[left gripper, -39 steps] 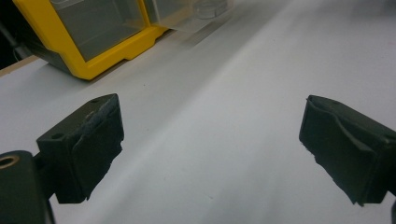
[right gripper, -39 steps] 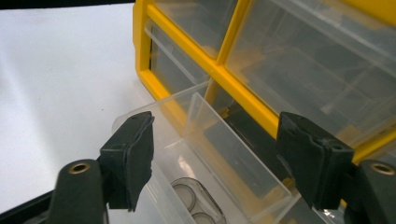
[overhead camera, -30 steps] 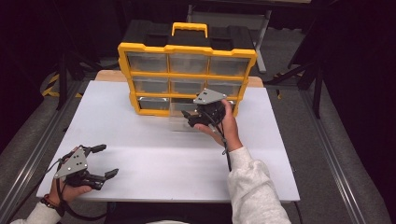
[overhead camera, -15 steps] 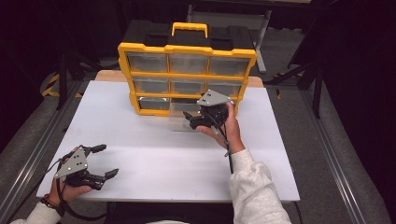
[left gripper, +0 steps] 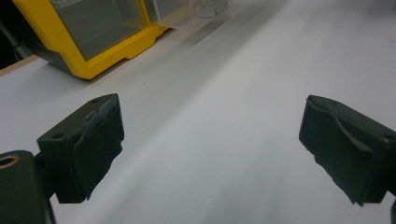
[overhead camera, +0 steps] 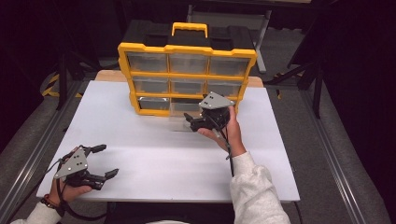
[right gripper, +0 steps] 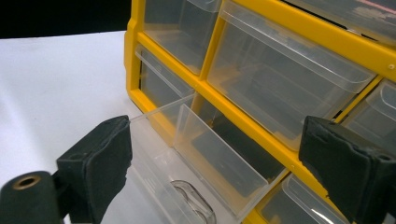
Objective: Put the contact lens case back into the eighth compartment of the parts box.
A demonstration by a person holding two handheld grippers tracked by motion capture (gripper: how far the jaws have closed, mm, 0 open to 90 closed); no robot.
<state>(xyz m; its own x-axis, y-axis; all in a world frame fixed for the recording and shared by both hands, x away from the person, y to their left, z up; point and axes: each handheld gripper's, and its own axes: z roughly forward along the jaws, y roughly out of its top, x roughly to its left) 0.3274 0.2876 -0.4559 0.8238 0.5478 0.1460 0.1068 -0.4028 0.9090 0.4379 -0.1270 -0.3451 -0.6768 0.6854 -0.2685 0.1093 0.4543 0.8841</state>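
A yellow organizer (overhead camera: 187,74) with clear plastic drawers stands upright at the back of the white table (overhead camera: 154,154). Its bottom middle drawer (overhead camera: 180,116) is pulled out toward me and looks empty. My right gripper (overhead camera: 190,120) hovers at that drawer's front, open. In the right gripper view the drawer (right gripper: 201,163) lies between and beyond the wide-apart jaws, with the organizer (right gripper: 289,28) behind it. My left gripper (overhead camera: 106,161) rests open near the table's front left corner, holding nothing. In the left gripper view the organizer (left gripper: 93,32) shows at the upper left.
The organizer's other drawers are pushed in. Bare white tabletop stretches between my two grippers. Dark metal frames and rails border the table on both sides, and a wooden strip edges its back.
My right gripper has drawn back a little from the organizer toward me. The left gripper has stayed put.
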